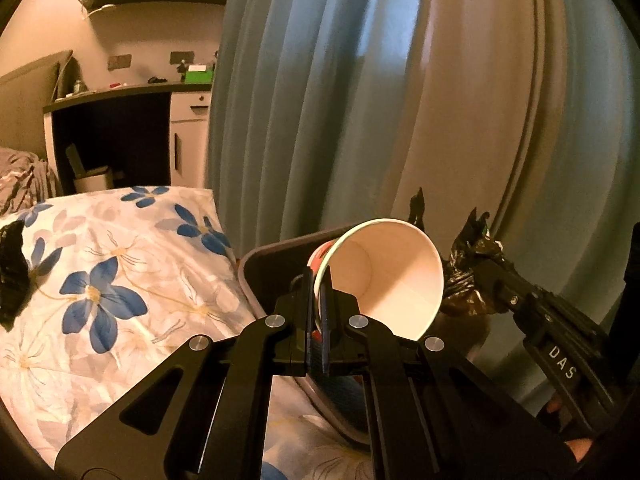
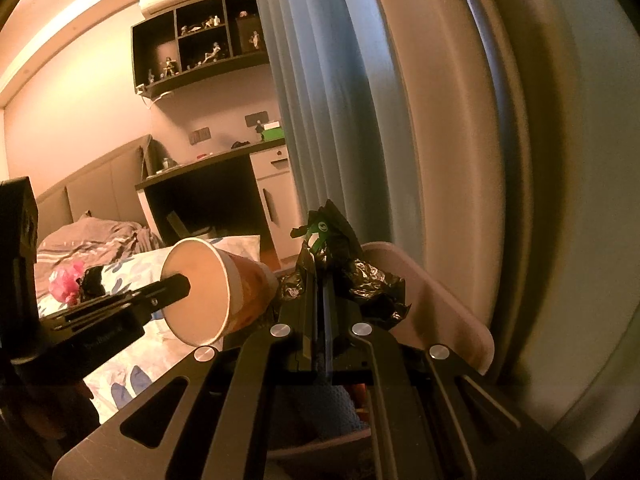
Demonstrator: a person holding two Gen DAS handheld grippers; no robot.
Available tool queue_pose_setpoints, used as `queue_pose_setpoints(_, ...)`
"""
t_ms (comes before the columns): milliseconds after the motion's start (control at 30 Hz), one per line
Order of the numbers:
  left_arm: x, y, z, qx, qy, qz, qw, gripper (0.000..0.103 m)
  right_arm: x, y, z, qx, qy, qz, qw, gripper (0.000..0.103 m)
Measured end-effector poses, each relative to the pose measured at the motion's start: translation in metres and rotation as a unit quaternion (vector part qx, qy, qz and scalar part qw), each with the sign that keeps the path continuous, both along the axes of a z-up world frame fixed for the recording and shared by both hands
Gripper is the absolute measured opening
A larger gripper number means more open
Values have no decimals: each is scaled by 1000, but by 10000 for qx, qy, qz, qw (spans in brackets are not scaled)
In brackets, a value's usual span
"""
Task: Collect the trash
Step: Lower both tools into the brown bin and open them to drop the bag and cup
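My left gripper [image 1: 318, 280] is shut on the rim of a paper cup [image 1: 396, 276], white inside and red-patterned outside, held on its side over a pinkish bin [image 1: 256, 276]. The cup also shows in the right wrist view [image 2: 208, 292]. My right gripper [image 2: 322, 268] is shut on a crumpled black plastic wrapper [image 2: 360, 276] and holds it above the bin's rim [image 2: 440, 292]. The wrapper shows at the right of the left wrist view [image 1: 468, 264].
A bed with a blue-flower sheet [image 1: 100, 280] lies left of the bin. A black scrap [image 1: 12, 268] and a pink scrap [image 2: 64, 280] lie on it. A blue curtain [image 1: 360, 100] hangs behind. A desk [image 1: 120, 128] stands at the back.
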State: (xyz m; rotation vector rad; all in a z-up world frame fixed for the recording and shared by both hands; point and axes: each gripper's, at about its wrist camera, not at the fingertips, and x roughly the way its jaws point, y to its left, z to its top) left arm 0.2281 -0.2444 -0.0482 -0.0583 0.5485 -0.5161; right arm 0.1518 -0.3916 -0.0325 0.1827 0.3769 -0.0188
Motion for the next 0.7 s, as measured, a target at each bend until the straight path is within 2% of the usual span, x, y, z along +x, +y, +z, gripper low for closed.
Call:
queue_pose_setpoints(333, 7, -9, -15, -24, 249, -135, 9996, 2, 7, -1, -4, 88, 12, 115, 9999, 5)
queue_pose_setpoints(433, 9, -10, -20, -44, 318, -167, 9993, 2, 8, -4, -4, 176, 12, 84, 9998, 17)
queue_pose_setpoints(500, 9, -12, -23, -56, 341, -224, 9992, 2, 4, -7, -3, 240, -54, 65, 9997, 34)
queue_pose_setpoints(533, 9, -13, -25, -47, 341, -236, 9991, 2, 2, -7, -3, 256, -91, 48, 9996, 35)
queue_pose_setpoints(600, 9, -15, -28, -36, 359, -271, 9990, 9, -1, -8, -1, 265, -128, 17, 9996, 38)
queue_pose_setpoints(667, 10, -15, -31, -58, 401, -304, 9987, 30, -5, -8, 2, 293, -180, 2, 9994, 44)
queue_pose_setpoints(700, 9, -14, -32, -65, 397, -287, 9988, 53, -7, -9, 4, 300, -215, -9, 9993, 49)
